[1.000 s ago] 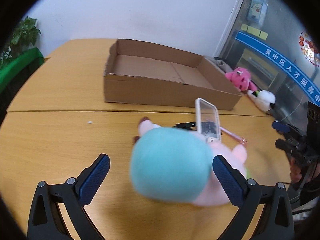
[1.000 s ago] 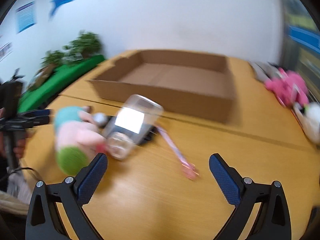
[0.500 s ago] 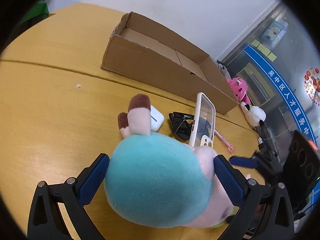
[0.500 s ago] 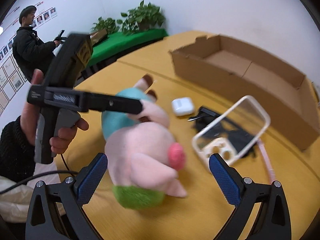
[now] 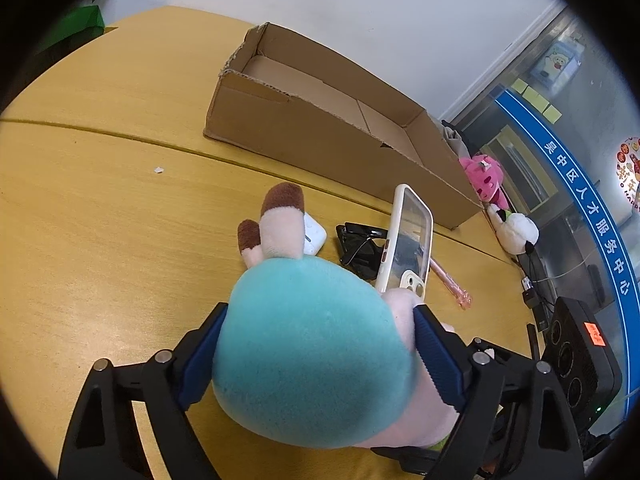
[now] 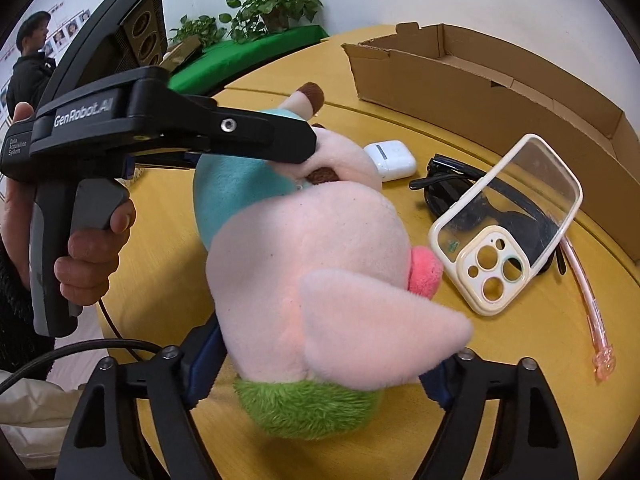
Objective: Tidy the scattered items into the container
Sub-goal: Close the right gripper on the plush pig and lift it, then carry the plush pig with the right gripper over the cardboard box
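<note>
A plush pig toy (image 5: 308, 360) with a teal body, pink head and green cap sits on the wooden table. My left gripper (image 5: 316, 360) is shut on its teal body. My right gripper (image 6: 316, 376) is shut on its pink head (image 6: 304, 260) from the other side. The left gripper's body (image 6: 160, 136) shows in the right wrist view. An open cardboard box (image 5: 332, 128) stands beyond; it also shows in the right wrist view (image 6: 500, 80). A clear phone case (image 5: 408, 244) leans against the toy.
White earbud case (image 5: 314, 236), black sunglasses (image 5: 360, 248) and a pink pen (image 5: 452, 284) lie between the toy and the box. Pink (image 5: 484, 176) and white (image 5: 516, 232) plush toys sit past the table's right edge. A person (image 6: 32, 68) stands at far left.
Both grippers have closed from wide open onto the plush pig. The left gripper has moved in closer over the toy's body, the right onto its head.
</note>
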Demonstrator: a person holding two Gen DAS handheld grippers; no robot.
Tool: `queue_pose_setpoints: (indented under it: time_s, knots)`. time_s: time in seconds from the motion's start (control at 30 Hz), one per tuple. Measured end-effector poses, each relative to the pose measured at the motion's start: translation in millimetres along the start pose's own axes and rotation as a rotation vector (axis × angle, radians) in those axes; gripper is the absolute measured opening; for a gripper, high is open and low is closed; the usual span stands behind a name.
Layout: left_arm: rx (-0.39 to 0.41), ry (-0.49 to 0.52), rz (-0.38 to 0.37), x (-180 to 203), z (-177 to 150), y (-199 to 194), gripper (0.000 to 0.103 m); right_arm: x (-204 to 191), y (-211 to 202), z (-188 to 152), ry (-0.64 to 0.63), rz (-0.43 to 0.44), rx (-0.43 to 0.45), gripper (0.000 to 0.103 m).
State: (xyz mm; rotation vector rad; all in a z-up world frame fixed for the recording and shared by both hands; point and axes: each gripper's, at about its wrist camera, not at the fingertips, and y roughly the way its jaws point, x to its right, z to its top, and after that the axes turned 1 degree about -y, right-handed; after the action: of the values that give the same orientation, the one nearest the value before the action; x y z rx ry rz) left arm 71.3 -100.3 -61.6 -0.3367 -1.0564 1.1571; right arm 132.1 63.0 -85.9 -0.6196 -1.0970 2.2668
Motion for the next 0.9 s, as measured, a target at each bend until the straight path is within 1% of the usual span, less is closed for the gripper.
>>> queue_pose_setpoints:
  time_s: [0.1,0.23,0.3,0.4,0.5,0.67,0.8,0.9]
  knots:
    - [0.011,0.015,0.007,10.0,3.6,-7.2,0.084,-0.2,-9.6,0.6,0.011,0.001,0.020,0.080]
    - [0.047,0.061,0.002,28.7,17.1,-22.5,0.084,-1.5,-31.6,5.9,0.008,-0.019,0.086,0.079]
    - [0.069,0.107,0.000,43.5,28.0,-30.8,0.084,0.2,-44.9,11.7,0.003,-0.036,0.126,0.079]
    - [0.091,0.176,-0.005,67.7,53.6,-40.2,0.084,7.3,-65.3,25.9,0.002,-0.060,0.179,0.079]
    - [0.115,0.237,-0.016,89.9,80.2,-46.3,0.085,16.9,-83.3,45.3,0.002,-0.088,0.229,0.079]
    - [0.184,0.332,-0.031,128.6,131.6,-60.1,0.085,35.8,-119.5,94.8,-0.022,-0.150,0.310,0.079]
    - [0.228,0.367,-0.034,148.1,168.4,-68.5,0.085,56.1,-139.0,135.6,-0.040,-0.172,0.354,0.078]
    - [0.247,0.370,-0.048,154.0,195.1,-70.9,0.085,71.7,-147.1,167.1,-0.070,-0.191,0.370,0.078]
